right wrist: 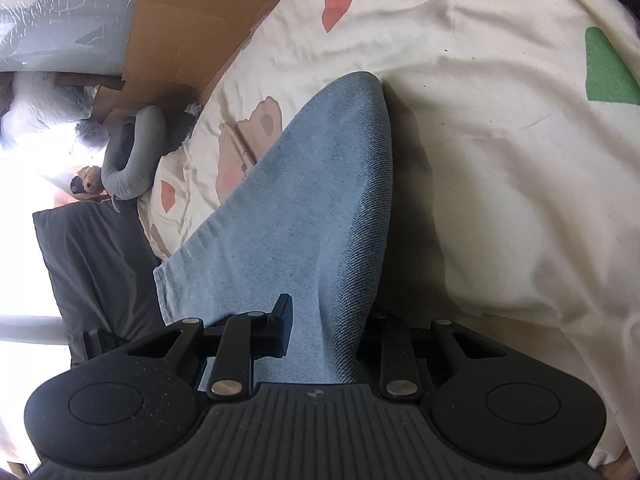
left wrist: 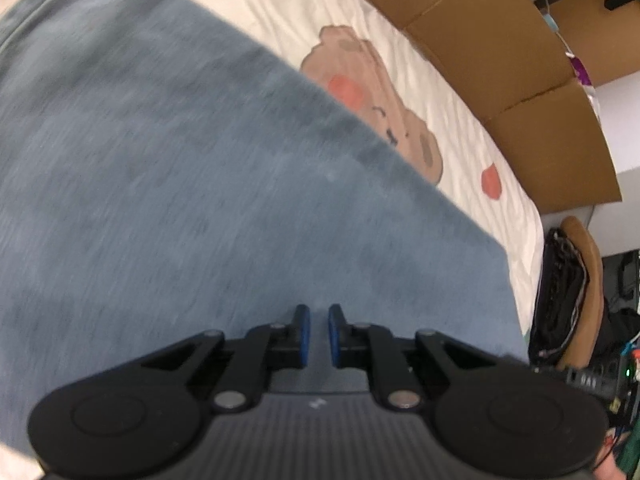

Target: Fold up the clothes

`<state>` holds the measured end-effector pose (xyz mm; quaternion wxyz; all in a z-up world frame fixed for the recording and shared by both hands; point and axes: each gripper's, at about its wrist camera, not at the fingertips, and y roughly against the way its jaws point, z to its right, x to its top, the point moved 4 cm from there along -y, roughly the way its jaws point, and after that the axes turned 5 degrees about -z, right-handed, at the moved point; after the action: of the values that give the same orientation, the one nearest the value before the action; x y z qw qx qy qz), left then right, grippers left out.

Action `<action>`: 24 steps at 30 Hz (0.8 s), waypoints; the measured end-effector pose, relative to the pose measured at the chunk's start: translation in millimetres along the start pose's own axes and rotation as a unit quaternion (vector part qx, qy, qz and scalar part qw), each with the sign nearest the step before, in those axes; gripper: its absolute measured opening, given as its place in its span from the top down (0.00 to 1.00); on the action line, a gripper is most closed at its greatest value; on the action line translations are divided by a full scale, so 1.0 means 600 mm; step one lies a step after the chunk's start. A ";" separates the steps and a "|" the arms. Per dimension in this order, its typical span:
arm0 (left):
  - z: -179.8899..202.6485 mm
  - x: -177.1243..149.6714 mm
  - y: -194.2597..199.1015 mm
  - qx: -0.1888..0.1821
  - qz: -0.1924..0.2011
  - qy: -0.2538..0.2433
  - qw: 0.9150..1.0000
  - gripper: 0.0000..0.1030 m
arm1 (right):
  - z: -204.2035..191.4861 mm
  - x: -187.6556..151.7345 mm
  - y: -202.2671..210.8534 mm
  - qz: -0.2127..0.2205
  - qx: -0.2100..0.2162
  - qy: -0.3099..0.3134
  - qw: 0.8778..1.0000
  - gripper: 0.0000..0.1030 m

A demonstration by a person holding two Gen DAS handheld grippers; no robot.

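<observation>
Blue denim jeans [left wrist: 180, 200] lie spread over a cream bedsheet [left wrist: 460, 132] and fill most of the left wrist view, which is blurred. My left gripper [left wrist: 319, 312] hovers over the denim near its edge, the blue pads [left wrist: 306, 336] a narrow gap apart with nothing between them. In the right wrist view a raised fold of the jeans [right wrist: 312, 184] runs away from me. My right gripper [right wrist: 328, 308] is shut on the near end of that fold. Its left finger [right wrist: 280, 328] presses the cloth, and the other finger is hidden behind it.
The sheet [right wrist: 500, 120] bears brown, pink and green prints. Brown cardboard [left wrist: 500, 60] lines the far side of the bed. A chair with a black bag [left wrist: 568, 280] stands past the bed's corner. A grey neck pillow [right wrist: 136, 152] and a dark cushion [right wrist: 92, 264] lie at the left.
</observation>
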<state>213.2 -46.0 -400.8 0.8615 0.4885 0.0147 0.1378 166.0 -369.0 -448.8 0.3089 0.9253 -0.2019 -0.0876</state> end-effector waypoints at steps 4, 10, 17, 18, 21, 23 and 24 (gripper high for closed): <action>0.010 0.029 -0.008 0.005 0.013 -0.003 1.000 0.90 | -0.005 0.004 -0.002 0.005 -0.007 -0.006 1.000 0.70; 0.022 0.074 -0.020 0.005 0.034 0.001 0.999 0.91 | 0.003 0.009 -0.010 0.027 -0.007 -0.018 0.999 0.64; 0.030 0.125 -0.038 -0.010 0.043 0.037 0.998 0.92 | -0.004 0.014 -0.018 0.023 -0.010 -0.001 1.000 0.71; 0.030 0.130 -0.040 -0.009 0.043 0.042 0.998 0.92 | -0.010 0.014 -0.016 0.021 -0.012 0.006 1.000 0.76; 0.027 0.135 -0.050 -0.003 0.041 0.051 0.998 0.93 | -0.025 0.015 -0.007 0.013 -0.016 0.023 1.000 0.92; 0.025 0.134 -0.050 -0.003 0.040 0.048 0.998 0.94 | -0.042 0.015 -0.001 0.009 -0.019 0.038 0.999 0.93; 0.025 0.132 -0.048 -0.005 0.038 0.046 0.998 0.94 | -0.054 0.015 0.001 0.005 -0.021 0.047 0.999 0.94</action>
<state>298.4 -52.4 -408.6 0.8563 0.4777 0.0351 0.1934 183.1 -355.8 -423.2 0.3380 0.9206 -0.1899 -0.0464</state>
